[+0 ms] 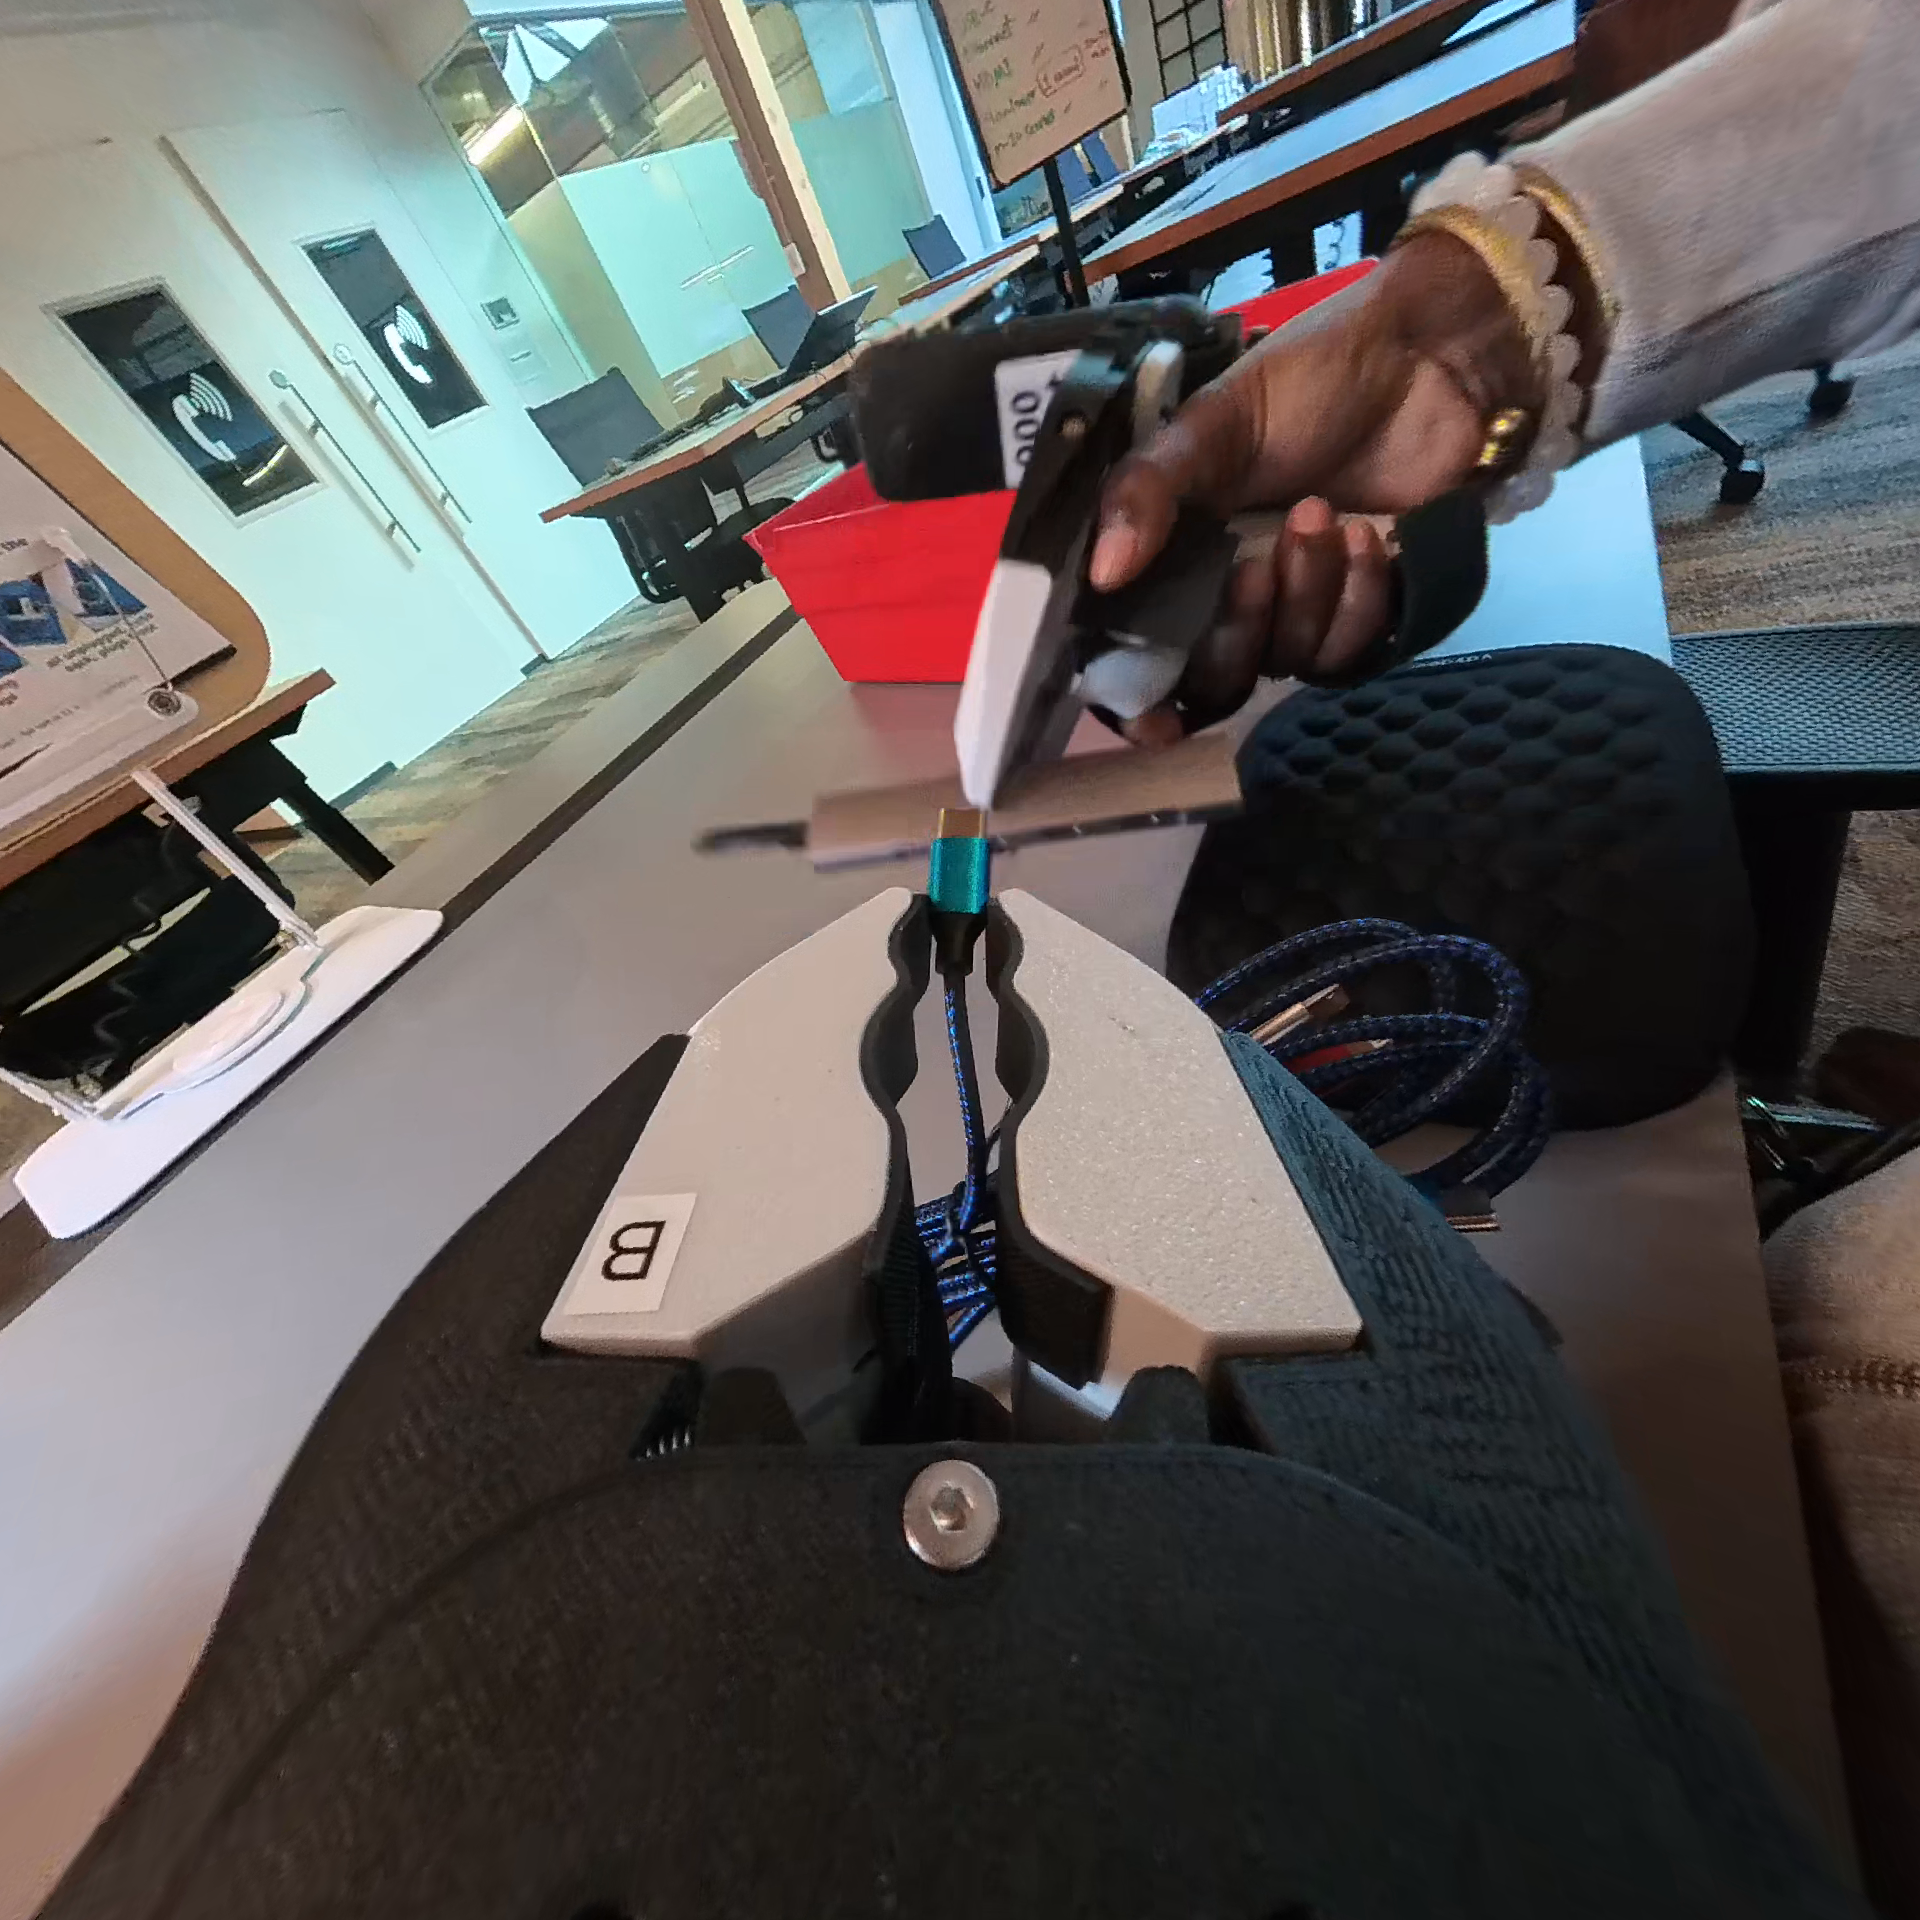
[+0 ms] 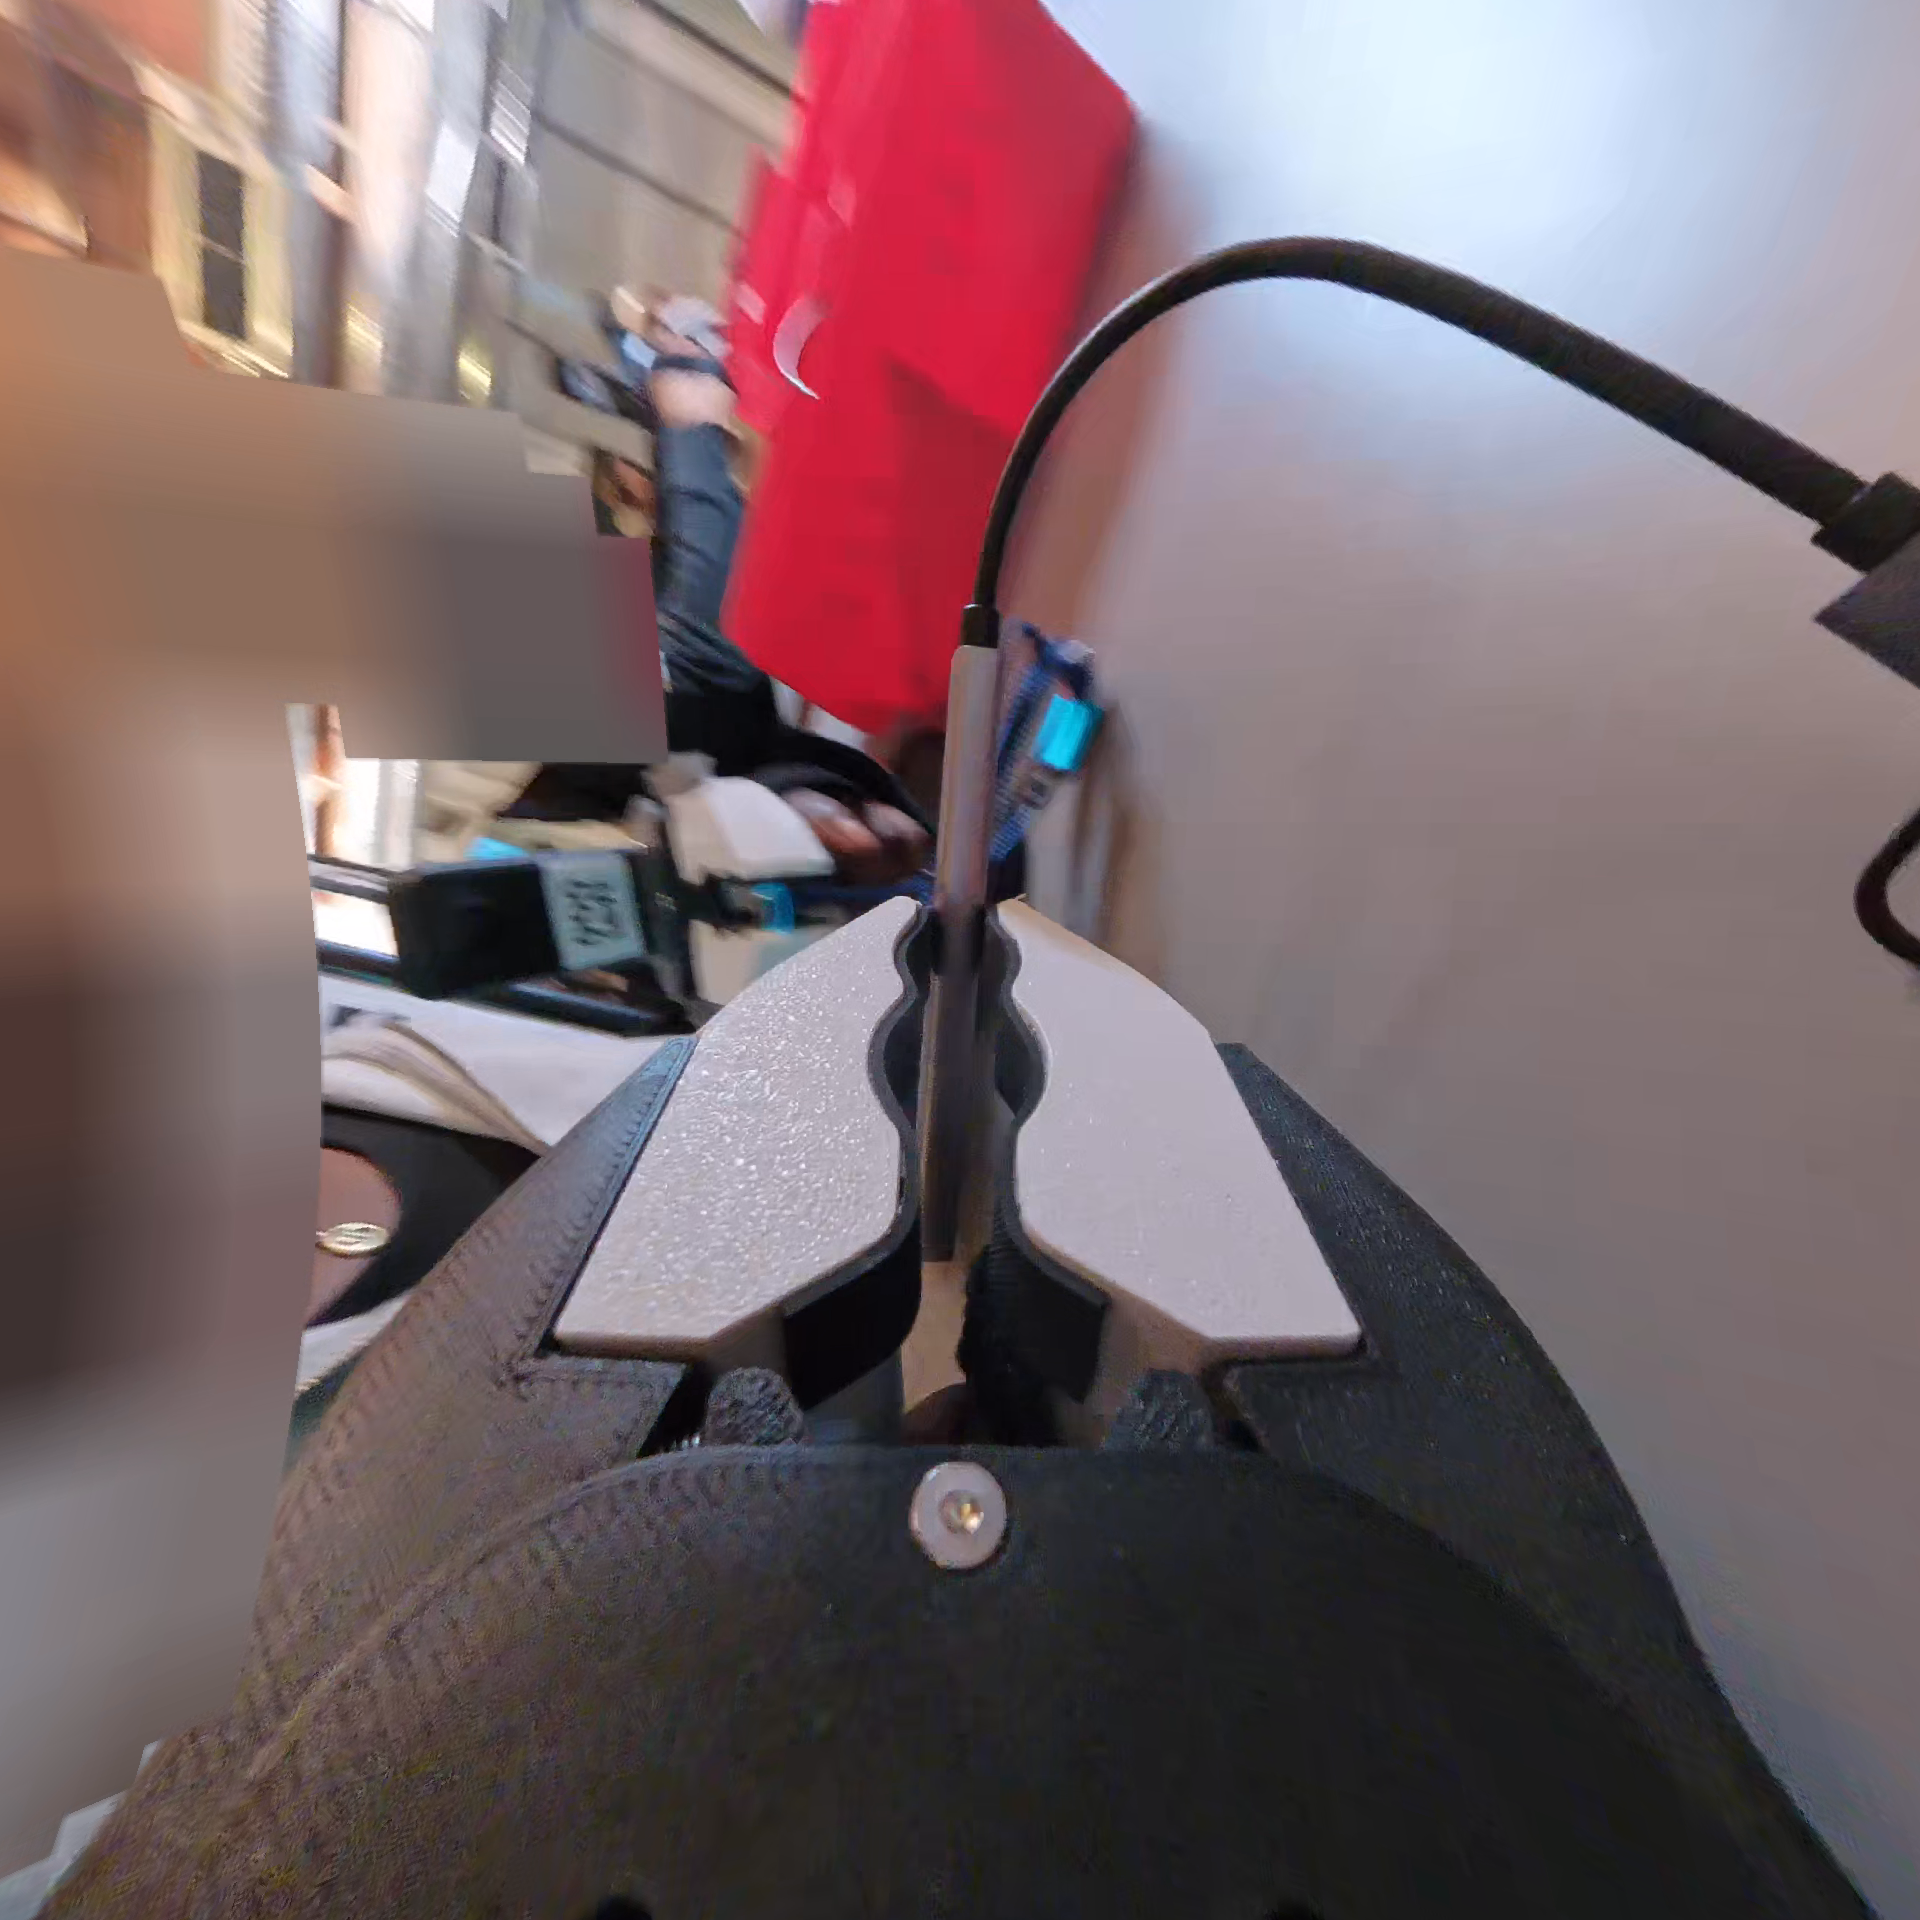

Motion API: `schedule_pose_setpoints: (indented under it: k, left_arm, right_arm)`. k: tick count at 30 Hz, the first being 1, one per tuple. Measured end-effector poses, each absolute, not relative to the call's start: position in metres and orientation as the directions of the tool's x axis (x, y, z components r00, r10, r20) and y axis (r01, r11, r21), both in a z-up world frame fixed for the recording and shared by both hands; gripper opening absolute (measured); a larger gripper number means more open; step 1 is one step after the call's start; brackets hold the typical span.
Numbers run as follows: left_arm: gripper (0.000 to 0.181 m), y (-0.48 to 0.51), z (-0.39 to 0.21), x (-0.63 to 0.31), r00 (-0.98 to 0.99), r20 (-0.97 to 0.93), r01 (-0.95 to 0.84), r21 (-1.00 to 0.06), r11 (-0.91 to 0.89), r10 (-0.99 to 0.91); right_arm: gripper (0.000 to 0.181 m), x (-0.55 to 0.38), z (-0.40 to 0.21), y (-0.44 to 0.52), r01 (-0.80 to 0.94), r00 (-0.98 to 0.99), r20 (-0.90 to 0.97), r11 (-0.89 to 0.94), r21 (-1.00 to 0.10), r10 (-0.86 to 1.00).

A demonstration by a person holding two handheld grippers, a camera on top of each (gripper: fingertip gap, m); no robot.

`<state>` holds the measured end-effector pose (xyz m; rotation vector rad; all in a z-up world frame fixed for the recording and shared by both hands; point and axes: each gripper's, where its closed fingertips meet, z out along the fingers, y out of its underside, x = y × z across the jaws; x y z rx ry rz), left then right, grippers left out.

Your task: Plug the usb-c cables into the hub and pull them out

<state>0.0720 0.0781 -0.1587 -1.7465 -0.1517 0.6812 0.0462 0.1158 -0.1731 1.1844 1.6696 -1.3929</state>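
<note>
Now the plug lines up with the hub.
Left claw [image 1: 956,909] clenches the teal usb-c cable [image 1: 956,871], tip just ahead toward the hub [image 1: 1039,805]; right claw [image 2: 958,920] clamps that hub [image 2: 961,790] edge-on, likely bracing it above the bench [image 1: 520,1039].

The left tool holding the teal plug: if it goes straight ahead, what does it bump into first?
Probably the slim grey metal hub, lying just beyond the teal usb-c plug that the left tool grips. The plug's tip would likely meet it first, though depth is unclear.
</note>
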Motion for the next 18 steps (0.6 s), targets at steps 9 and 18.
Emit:
schedule_pose_setpoints:
  k: [9, 18]
  left_arm:
    - [0.010, 0.077, -0.159, 0.070, 0.809, -0.369, -0.248, -0.920, -0.304, 0.457]
    - [0.011, 0.080, -0.171, 0.066, 0.810, -0.378, -0.213, -0.902, -0.376, 0.448]
  right_arm:
    - [0.009, 0.069, -0.149, 0.084, 0.922, -0.384, -0.922, -0.036, -0.386, 0.049]
    - [0.008, 0.065, -0.150, 0.086, 0.866, -0.491, -0.856, -0.014, -0.500, 0.162]
